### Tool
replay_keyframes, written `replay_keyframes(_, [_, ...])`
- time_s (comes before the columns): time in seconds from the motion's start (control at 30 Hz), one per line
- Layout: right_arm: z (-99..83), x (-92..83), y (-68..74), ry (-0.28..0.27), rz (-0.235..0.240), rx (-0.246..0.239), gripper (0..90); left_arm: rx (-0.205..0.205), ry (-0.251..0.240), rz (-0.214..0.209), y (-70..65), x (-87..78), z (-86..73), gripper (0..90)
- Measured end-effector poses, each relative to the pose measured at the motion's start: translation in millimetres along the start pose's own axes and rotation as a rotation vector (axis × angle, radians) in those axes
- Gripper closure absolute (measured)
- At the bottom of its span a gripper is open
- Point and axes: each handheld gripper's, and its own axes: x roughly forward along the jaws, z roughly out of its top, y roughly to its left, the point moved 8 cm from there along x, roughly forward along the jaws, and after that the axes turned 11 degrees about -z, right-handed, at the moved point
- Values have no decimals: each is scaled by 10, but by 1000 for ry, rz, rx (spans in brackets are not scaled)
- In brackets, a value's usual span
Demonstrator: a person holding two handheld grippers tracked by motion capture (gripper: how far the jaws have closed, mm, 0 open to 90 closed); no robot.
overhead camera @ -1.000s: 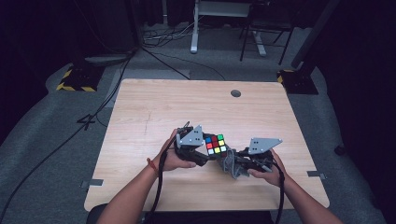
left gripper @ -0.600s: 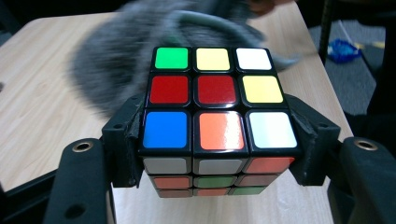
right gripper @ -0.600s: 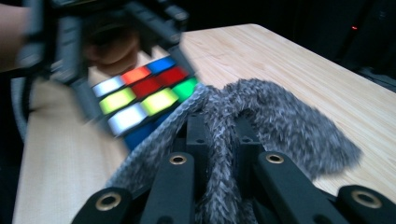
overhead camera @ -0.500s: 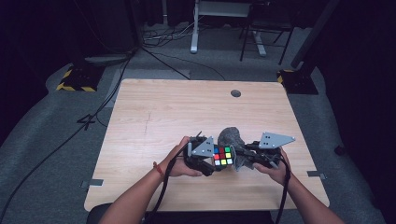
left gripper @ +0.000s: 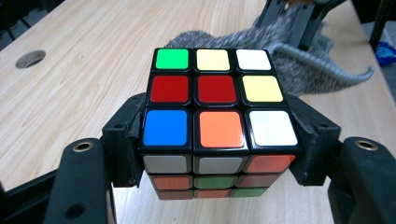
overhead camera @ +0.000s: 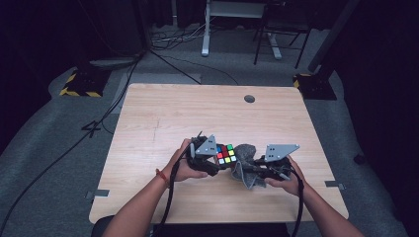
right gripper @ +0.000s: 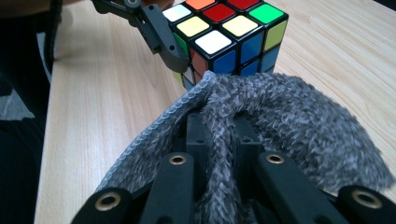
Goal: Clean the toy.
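The cube (left gripper: 218, 119) sits clamped between the left gripper's (overhead camera: 207, 157) jaws, held by two opposite faces; it looks rigid and smooth, so a flat-sided squeeze suits it. Touching the cube's far side, the cloth (right gripper: 261, 116) is pinched in the right gripper's (overhead camera: 267, 170) closed jaws; soft and limp, it will likely drape, best bunched at a fold

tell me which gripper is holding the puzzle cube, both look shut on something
The left gripper: its jaws clamp the cube from both sides. The right gripper is shut on the grey fuzzy cloth instead.
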Motion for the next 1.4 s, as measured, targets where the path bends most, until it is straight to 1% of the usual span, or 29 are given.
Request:
replay_keyframes(0.07, [-11,3,-21,2,-6,7,813,-10,8,4,21,16,-32,336])
replay_keyframes(0.13, [-26,7,-48,12,-21,7,810,-27,-4,-5,39,40,-61,336])
replay_keyframes(0.17, [-35,11,-63,17,-30,6,809,-34,-1,-8,46,60,-82,336])
replay_keyframes(0.27, [-77,27,-111,36,-48,8,809,-41,32,-13,60,141,-156,336])
replay_keyframes(0.33, [-105,36,-144,44,-55,13,809,-48,52,-6,75,180,-204,336])
replay_keyframes(0.37, [-117,36,-158,49,-60,12,809,-56,54,-4,87,193,-223,336])
replay_keyframes(0.43, [-139,34,-185,59,-73,4,809,-64,59,-4,104,198,-258,336])
replay_keyframes(0.47, [-150,33,-201,62,-78,2,809,-65,70,9,117,195,-279,336])
replay_keyframes(0.57, [-199,43,-266,78,-91,15,808,-89,71,13,136,180,-332,336])
replay_keyframes(0.63, [-231,66,-312,93,-106,18,808,-94,83,21,145,171,-372,336])
replay_keyframes(0.7, [-259,93,-344,108,-109,23,808,-104,88,18,140,161,-410,335])
replay_keyframes(0.77, [-295,117,-371,131,-122,15,807,-109,100,27,140,155,-446,335])
replay_keyframes(0.83, [-330,138,-390,148,-130,19,803,-113,109,29,143,155,-482,336])
replay_keyframes(0.9, [-381,146,-400,175,-140,11,800,-132,107,38,145,157,-512,335])
replay_keyframes(0.93, [-412,144,-407,188,-149,1,796,-141,107,37,142,161,-522,335])
replay_keyframes(0.97, [-434,138,-416,194,-153,3,792,-142,107,32,141,166,-528,334])
replay_keyframes(1.03, [-450,115,-428,183,-153,19,791,-149,101,31,140,172,-528,335])
replay_keyframes(1.17, [-478,96,-446,161,-162,36,788,-161,105,26,154,175,-547,332])
replay_keyframes(1.2, [-492,97,-445,159,-161,43,787,-170,101,24,155,175,-553,332])
replay_keyframes(1.3, [-533,105,-444,163,-160,48,783,-177,108,23,154,169,-577,331])
replay_keyframes(1.4, [-552,104,-455,162,-164,52,779,-195,107,11,153,159,-595,326])
